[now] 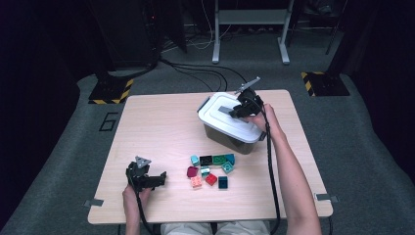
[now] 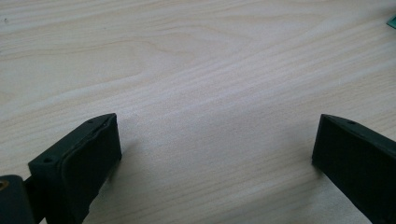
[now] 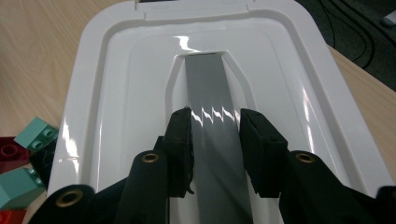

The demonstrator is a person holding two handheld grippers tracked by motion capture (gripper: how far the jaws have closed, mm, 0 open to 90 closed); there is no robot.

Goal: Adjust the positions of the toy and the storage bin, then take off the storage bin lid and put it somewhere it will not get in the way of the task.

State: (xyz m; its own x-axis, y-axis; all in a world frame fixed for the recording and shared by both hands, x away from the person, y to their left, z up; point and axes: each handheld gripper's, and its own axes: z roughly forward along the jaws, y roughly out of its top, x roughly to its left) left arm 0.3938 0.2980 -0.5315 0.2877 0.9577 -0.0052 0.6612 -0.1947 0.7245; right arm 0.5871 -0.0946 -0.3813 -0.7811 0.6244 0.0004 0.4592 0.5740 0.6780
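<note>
None of the bricks (image 1: 211, 169) has gone into the box (image 1: 230, 134) so far, as far as the pictures let one judge: they lie loose in a small cluster on the table (image 1: 156, 127), just in front of the box, and its white lid (image 1: 222, 115) is still on. The work in hand looks like getting that lid off. The right gripper (image 3: 214, 128) sits low over the middle of the lid, its jaws on either side of the grey handle strip (image 3: 210, 98) and close against its edges, pinching it or about to; whether they are pressing firmly cannot be told. The lid does not look raised at any corner, so the lift itself seems not yet begun. The left gripper (image 1: 147, 178) rests on the table at the near left, well apart from the bricks, its jaws spread wide over bare wood with nothing between them. Left to do, by my reading: pull the lid clear, set it aside, then move the bricks in.
</note>
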